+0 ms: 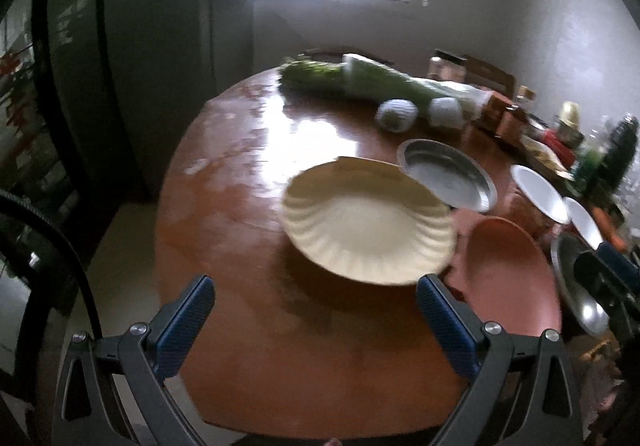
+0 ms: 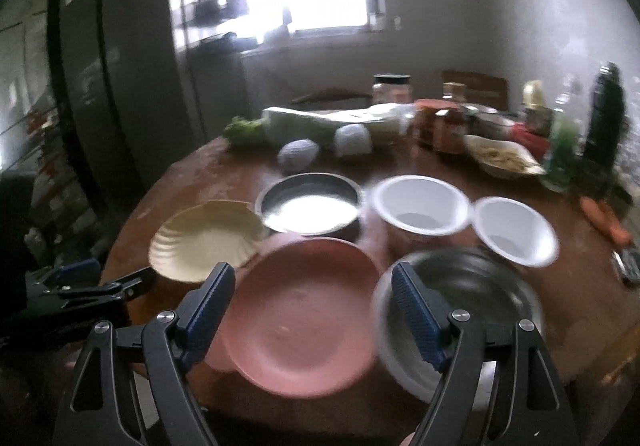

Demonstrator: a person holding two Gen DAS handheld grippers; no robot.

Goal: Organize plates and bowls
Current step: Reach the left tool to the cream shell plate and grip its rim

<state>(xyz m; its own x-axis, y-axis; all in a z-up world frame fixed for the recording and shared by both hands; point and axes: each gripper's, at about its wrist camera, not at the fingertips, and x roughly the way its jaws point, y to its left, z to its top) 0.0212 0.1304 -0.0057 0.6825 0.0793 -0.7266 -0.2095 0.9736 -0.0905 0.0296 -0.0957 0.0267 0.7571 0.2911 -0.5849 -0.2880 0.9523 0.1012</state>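
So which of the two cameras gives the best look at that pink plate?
The right wrist view: the pink plate lies nearly whole and centred just ahead of the fingers. In the left wrist view the pink plate sits off to the right, squeezed by the lens.

both wrist views look down across the round table (image 1: 240, 326) from its near edge, sharing the dishes.
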